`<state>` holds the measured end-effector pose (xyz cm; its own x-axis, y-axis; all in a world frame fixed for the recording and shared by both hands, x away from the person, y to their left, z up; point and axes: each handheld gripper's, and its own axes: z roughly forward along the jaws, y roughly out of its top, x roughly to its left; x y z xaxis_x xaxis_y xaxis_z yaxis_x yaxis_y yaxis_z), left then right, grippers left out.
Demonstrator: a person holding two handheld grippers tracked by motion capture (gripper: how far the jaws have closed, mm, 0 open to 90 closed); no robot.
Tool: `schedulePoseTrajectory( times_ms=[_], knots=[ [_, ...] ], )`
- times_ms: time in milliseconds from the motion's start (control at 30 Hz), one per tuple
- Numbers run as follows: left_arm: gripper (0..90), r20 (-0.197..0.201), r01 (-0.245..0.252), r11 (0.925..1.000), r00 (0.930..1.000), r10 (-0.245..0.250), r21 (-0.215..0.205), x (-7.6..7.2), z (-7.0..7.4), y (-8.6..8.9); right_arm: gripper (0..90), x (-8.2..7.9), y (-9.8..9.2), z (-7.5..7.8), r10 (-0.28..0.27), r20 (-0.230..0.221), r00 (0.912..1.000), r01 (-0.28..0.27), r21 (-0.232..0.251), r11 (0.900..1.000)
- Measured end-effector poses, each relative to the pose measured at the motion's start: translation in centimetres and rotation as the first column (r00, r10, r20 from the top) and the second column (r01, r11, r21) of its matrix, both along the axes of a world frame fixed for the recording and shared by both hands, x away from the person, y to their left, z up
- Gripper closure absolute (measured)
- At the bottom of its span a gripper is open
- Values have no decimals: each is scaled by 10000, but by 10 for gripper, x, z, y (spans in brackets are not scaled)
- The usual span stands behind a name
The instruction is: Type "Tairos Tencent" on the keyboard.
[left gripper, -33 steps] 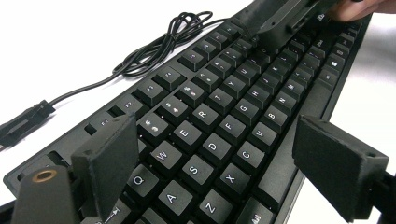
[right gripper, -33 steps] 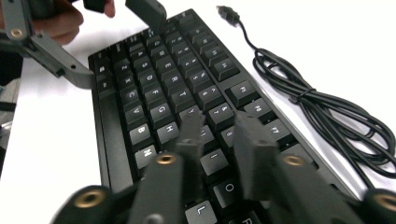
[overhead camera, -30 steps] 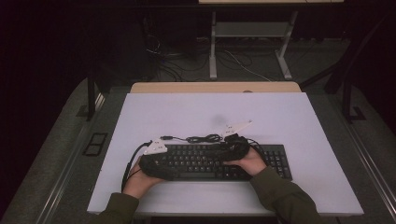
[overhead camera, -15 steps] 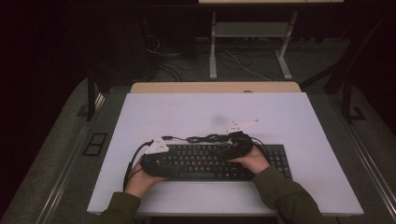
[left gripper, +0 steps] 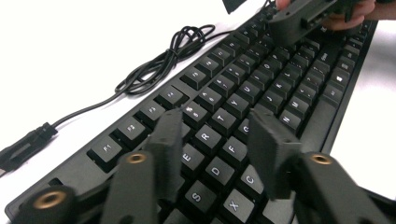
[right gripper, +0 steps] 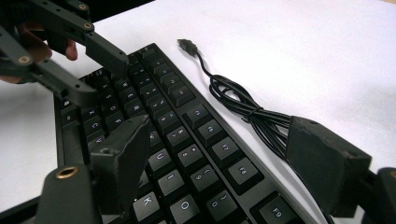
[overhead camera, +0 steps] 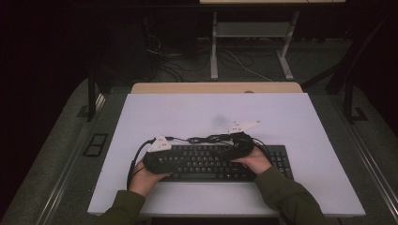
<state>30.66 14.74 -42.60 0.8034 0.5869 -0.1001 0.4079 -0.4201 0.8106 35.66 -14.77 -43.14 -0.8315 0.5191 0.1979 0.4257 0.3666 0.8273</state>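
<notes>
Black keyboard (overhead camera: 220, 162) lies along the desk's (overhead camera: 300, 117) near edge; I've just narrowed my left gripper (left gripper: 217, 140) and widened my right gripper (right gripper: 224, 154), both open above keys.

A dim lab: a white table (overhead camera: 291, 117) on carpet, metal frames (overhead camera: 253, 33) and loose floor cables (overhead camera: 187, 70).
</notes>
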Motion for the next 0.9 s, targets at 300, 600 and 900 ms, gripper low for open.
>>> schedulePoseTrajectory(
  times_ms=[300, 600, 900],
  knots=[
    [811, -81, -42, 10000, 10000, 42, -8, 7, -2, -3, 216, 0, 0, 0, -27, 30, 10000, 27, 60, 10000],
    [892, -217, 132, 9997, 9997, -128, 206, 12, -5, -9, 216, 0, 0, 0, 7, 57, 10000, -8, 43, 10000],
    [892, -359, 184, 9992, 9992, -171, 357, 14, -10, -13, 216, 0, 1, 0, 33, 76, 10000, -33, 8, 10000]
  ],
)
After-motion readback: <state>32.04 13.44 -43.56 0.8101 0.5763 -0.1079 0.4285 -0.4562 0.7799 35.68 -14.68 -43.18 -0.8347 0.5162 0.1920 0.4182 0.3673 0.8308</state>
